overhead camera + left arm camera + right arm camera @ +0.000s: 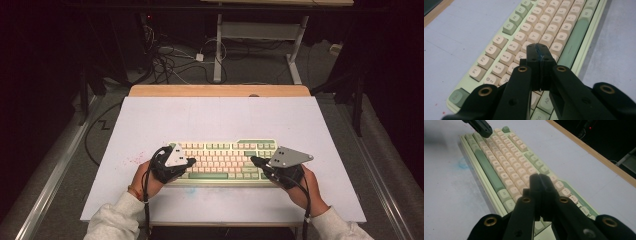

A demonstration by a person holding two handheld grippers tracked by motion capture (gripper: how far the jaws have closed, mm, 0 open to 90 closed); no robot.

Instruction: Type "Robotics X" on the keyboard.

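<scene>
Hovering over the keyboard's (222, 161) left half near the table's (215, 117) front edge, the left gripper (191, 161) is poised with jaws together. The right gripper (253, 160), jaws likewise together, is hanging over the right half. Typing seems to be underway; pressing one key next calls for a straight, gentle dip.

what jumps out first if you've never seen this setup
The green and cream keyboard near the front edge of the pale table. Over it, the left gripper hangs with jaws shut above the left-hand letter keys, and the right gripper hangs shut over the right end.
</scene>
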